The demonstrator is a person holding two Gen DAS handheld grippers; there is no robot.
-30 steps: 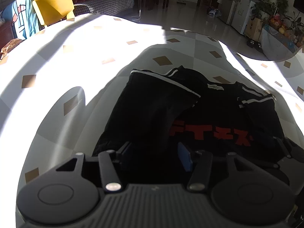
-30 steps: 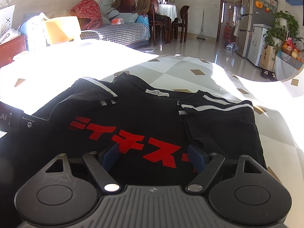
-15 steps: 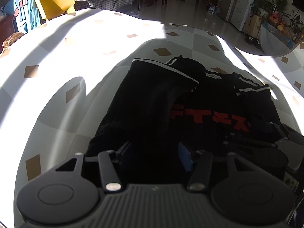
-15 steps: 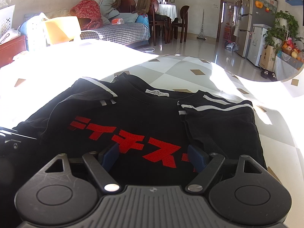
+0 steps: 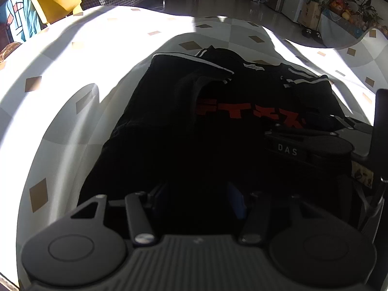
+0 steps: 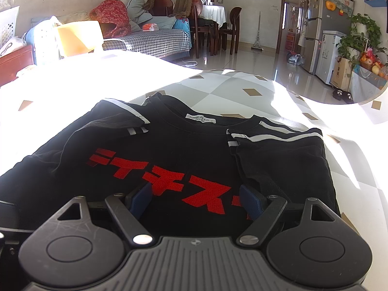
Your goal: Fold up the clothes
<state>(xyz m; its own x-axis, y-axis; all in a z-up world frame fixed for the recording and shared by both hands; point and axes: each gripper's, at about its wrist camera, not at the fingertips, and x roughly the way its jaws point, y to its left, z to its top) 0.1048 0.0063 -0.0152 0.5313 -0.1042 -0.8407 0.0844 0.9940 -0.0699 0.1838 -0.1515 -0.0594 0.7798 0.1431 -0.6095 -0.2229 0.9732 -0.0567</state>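
Garment: we see a black short-sleeved T-shirt with red block characters across the chest [image 6: 169, 160] lying face up on the table, collar away from us, and both sleeves folded inward over the body.
Sleeves: each carries a white stripe; in the right wrist view the sleeve on the right side of the picture [image 6: 278, 150] lies flat over the chest, and the one on the left side [image 6: 114, 121] lies folded across the shoulder.
Neck label: a small white tag [image 6: 200, 118] sits inside the collar.
Surface: a table covered in a white and grey cloth with brown diamond shapes [image 6: 242, 89], half in hard sunlight, half in shadow.
Right gripper [image 6: 196, 200]: we find its blue-padded jaws standing wide apart just over the lower chest of the shirt, the red print showing between them; no fabric is pinched.
Left gripper [image 5: 197, 200]: it hangs above the dark lower hem of the shirt, pointing steeply down; its jaws stand partly apart, but the shadow there is so deep that we cannot tell whether cloth is caught between them.
Neighbour: in the left wrist view the other black tool sits at the right edge, over the shirt's side.
Background: a yellow plastic chair [image 5: 57, 0] stands beyond the table's far edge.
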